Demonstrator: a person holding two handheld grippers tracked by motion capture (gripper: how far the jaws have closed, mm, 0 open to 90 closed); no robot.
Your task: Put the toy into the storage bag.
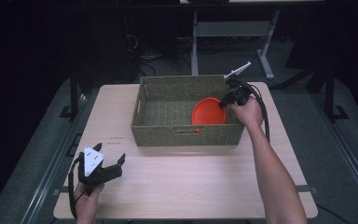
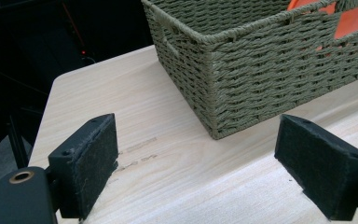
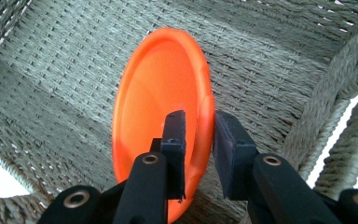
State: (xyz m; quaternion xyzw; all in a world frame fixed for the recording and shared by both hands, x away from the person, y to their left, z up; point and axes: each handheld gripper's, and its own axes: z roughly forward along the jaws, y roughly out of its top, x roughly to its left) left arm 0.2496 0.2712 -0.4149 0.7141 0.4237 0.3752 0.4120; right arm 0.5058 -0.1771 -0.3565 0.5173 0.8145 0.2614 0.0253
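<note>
An orange plate (image 1: 208,112) stands tilted on edge inside the woven basket (image 1: 186,135), toward its right end. My right gripper (image 1: 223,103) reaches in over the basket's right rim and is shut on the plate's rim. In the right gripper view, one jaw lies inside the orange plate (image 3: 158,93) and the other behind its edge, right gripper (image 3: 200,127) over the basket (image 3: 270,60) floor. My left gripper (image 1: 109,154) is open near the table's front left, holding nothing. The left gripper (image 2: 196,140) faces the basket (image 2: 261,79) corner, with the orange plate (image 2: 354,21) showing above the wall.
The light wooden table (image 1: 191,186) has bare surface in front of the basket and on its left. A desk frame (image 1: 230,32) and cables stand on the floor behind the table. The table edges are close to both forearms.
</note>
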